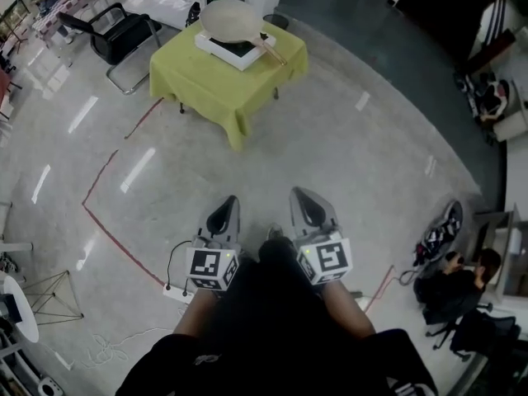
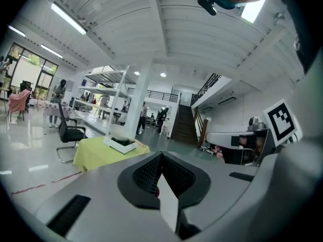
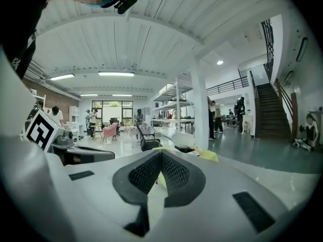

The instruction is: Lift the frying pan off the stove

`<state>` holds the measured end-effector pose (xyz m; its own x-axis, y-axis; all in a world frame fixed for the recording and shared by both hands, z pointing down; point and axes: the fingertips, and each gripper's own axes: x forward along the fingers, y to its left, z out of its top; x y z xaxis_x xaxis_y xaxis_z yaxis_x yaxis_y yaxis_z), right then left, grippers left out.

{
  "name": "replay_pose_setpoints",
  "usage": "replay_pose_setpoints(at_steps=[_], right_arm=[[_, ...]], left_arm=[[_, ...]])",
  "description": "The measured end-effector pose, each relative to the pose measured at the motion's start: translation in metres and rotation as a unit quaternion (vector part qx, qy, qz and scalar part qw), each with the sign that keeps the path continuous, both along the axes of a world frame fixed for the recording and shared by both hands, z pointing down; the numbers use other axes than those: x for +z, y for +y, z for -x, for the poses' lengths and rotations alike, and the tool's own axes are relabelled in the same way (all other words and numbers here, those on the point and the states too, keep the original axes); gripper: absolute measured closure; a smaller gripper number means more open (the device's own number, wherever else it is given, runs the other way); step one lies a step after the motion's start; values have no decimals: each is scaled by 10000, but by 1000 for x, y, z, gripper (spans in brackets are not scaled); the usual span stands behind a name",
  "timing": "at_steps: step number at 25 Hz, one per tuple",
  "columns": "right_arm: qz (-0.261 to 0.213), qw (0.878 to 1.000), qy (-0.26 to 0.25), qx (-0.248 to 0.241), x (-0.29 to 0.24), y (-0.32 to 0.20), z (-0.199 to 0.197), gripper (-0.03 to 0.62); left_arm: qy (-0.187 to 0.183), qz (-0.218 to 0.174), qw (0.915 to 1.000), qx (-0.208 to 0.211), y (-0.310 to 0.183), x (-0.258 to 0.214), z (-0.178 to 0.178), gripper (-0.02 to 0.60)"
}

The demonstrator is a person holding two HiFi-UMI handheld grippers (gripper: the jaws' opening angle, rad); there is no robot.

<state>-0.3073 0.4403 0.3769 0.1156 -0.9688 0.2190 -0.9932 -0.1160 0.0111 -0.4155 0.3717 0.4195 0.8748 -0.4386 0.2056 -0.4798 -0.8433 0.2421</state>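
A pale frying pan [image 1: 231,19] with a wooden handle [image 1: 271,49] rests on a white stove [image 1: 239,49]. The stove stands on a small table with a yellow-green cloth [image 1: 206,81], far ahead of me across the floor. Held close to my body, my left gripper [image 1: 224,209] and right gripper [image 1: 305,198] are both shut and hold nothing. In the left gripper view the pan [image 2: 121,133] and cloth [image 2: 96,153] show small, beyond the closed left gripper [image 2: 160,156]. In the right gripper view the pan [image 3: 182,139] sits just past the closed right gripper [image 3: 160,155].
A black chair [image 1: 124,35] stands left of the table. Red tape [image 1: 107,221] marks the floor, and a power strip with a cable [image 1: 175,292] lies by my left side. A seated person [image 1: 466,275] and a bag [image 1: 441,231] are at the right; a tripod [image 1: 51,297] at the lower left.
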Motion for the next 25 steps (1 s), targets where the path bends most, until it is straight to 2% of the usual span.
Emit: replay_pose_setpoints(at_steps=[7,13,16,22,25], right_arm=[[96,9998,-87,161,17,-11,-38,580],[90,9997,-171,126,31,-56,-82,580],[87,9998,-181,60,31,-81,-113,580],[273,9985,-425,-224,31,-135,-185,580],[432,9974,-324,-472,37,-164,-214,580]], left_arm=[[-168,99,9996,207,-11,21,-26,537],[-291,171,9994,108,-56,31,-60,537],[-320,193,9993,95,-80,31,-95,537],[-430,338,9984,160,-130,32,-191,538],[-481,447,9978,111,-154,35,-233,537]])
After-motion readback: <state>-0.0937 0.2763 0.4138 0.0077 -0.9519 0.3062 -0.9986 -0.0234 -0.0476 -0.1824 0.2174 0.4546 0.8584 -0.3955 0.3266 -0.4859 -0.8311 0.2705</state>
